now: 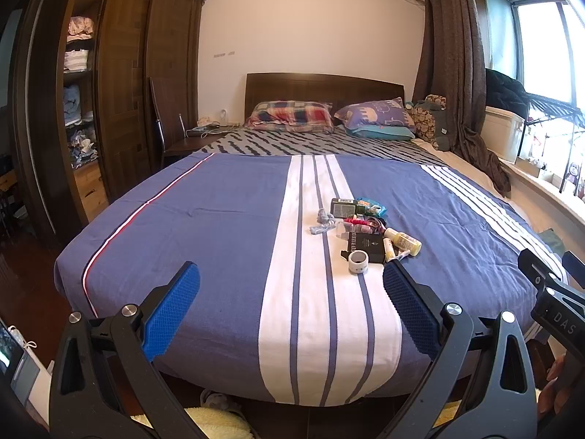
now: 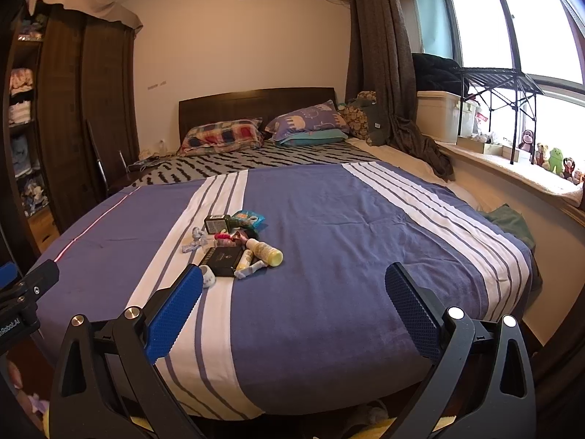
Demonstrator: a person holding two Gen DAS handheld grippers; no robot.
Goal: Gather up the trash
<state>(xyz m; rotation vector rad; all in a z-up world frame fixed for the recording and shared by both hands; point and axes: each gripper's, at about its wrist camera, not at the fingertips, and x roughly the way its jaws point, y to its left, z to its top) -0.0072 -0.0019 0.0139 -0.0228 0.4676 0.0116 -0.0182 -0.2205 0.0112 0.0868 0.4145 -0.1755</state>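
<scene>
Bedroom bed (image 1: 219, 226) with a blue-and-white striped cover carries a trash pile (image 1: 360, 232) on its white centre band: black box (image 1: 367, 248), yellow bottle (image 1: 402, 241), tape roll (image 1: 358, 261). My left claw (image 1: 290, 300) and right claw (image 2: 294, 301) both hover spread wide, empty, short of the pile.

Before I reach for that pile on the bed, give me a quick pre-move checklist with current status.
1. Left gripper open, holding nothing: ok.
2. Right gripper open, holding nothing: ok.
3. Trash pile in both views, nothing between it and the grippers: ok.
4. Nearest items, tape roll and black box, separate enough to grip singly: cannot tell.
5. Trash bag or bin in view: not ok, none seen.
</scene>
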